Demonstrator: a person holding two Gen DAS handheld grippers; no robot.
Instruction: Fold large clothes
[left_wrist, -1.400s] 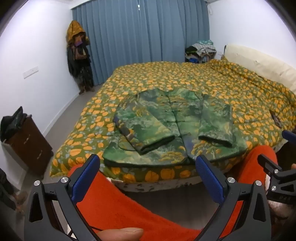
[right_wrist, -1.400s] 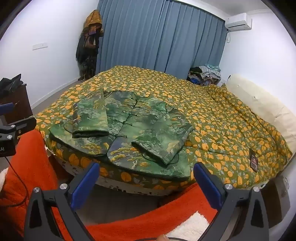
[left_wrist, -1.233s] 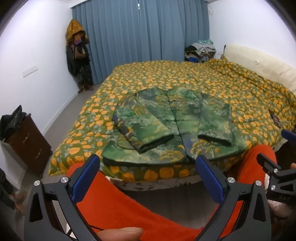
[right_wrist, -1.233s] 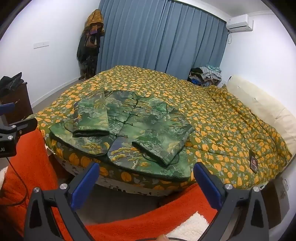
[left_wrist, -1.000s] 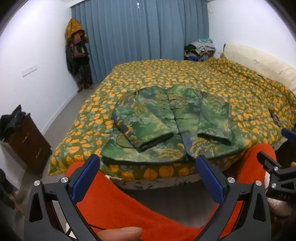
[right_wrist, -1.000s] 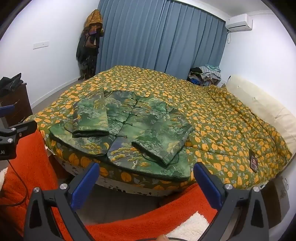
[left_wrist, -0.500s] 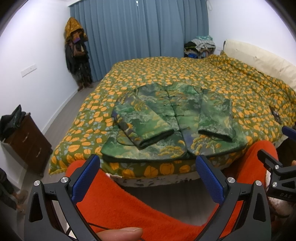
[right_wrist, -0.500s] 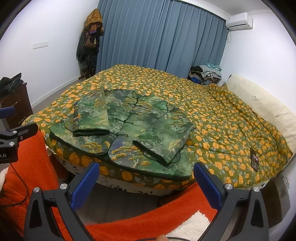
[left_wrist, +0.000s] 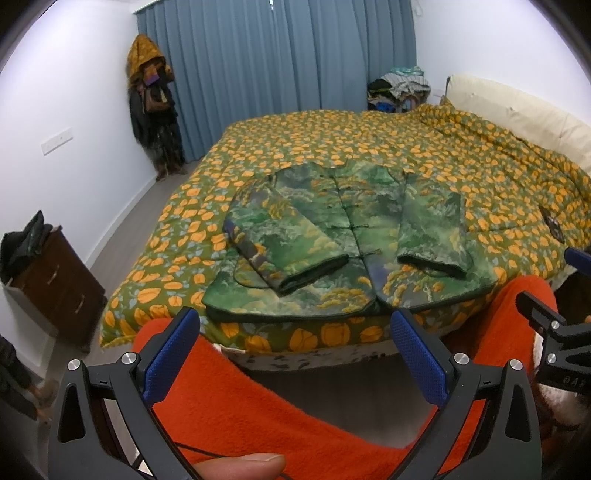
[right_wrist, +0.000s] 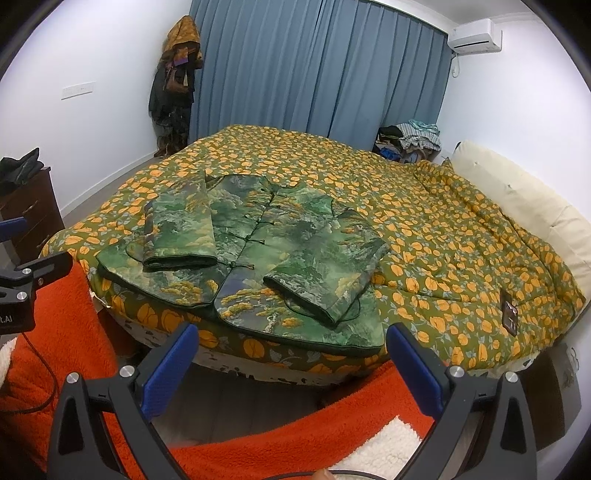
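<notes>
Item: jacket (left_wrist: 351, 240), green landscape print with knot buttons down the front, lying face up at the near edge of the bed (left_wrist: 369, 147), hem toward the viewer and slightly overhanging the near side. Condition: both sleeves are folded in over the front panels, cuffs pointing near; the left sleeve (left_wrist: 291, 247) lies at a slant, the right sleeve (left_wrist: 432, 229) runs nearly straight. Change over the last second and a half: the garment has not shifted at all; only the cameras have risen slightly and drawn a little toward the bed, so the jacket sits a touch higher and fuller in both views. Reading: the sleeve stage looks done and no fold is in progress; this appears to be an approach or pause ahead of the next fold, likely hem to collar or side to side. Left gripper (left_wrist: 295, 354): jaws wide, empty, held near the viewer above the orange fleece (left_wrist: 258, 406), well short of the hem. Right gripper (right_wrist: 291, 354): jaws wide, empty, likewise short of the bed. Both would need to reach forward to the hem corners. Surroundings: blue curtain (right_wrist: 314, 74) at the far wall, dark dresser (left_wrist: 55, 280) far left.
</notes>
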